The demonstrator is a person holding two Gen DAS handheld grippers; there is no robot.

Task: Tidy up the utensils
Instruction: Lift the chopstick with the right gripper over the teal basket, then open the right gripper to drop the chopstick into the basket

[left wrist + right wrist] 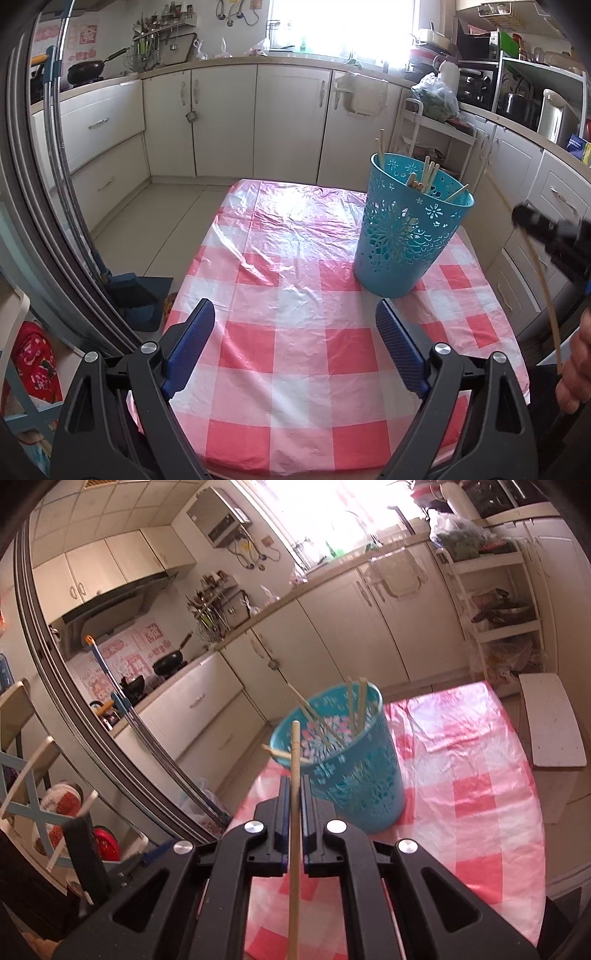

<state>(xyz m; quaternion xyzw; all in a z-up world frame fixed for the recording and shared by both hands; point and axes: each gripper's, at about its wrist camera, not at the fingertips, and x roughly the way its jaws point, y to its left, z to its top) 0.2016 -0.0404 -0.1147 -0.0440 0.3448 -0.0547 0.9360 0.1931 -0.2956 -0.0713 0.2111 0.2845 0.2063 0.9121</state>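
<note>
Gripping a single wooden chopstick (294, 812), the right claw (294, 786) is clenched tight on it, blue pads pressed against the shaft. Stick runs lengthwise between the fingers, tip poking out past them toward the rim of the teal basket (354, 771). In the left wrist view the same claw (517, 218) shows blurred at the right edge, above the worktop, the chopstick (543, 291) hanging down from it; a hand (576, 369) is visible below.

Left claw (295, 347) is released, jaws spread wide, nothing between the pads. It hovers over the near part of the worktop (258, 354), which wears a pink-and-white checked plastic cover.

Teal basket (410, 229) stands upright on the far right of the worktop, perforated flower pattern on its wall. Several chopsticks (428, 177) are already in it, leaning at different angles, ends sticking above the rim. One lies across the rim nearest the right claw (284, 755).
</note>
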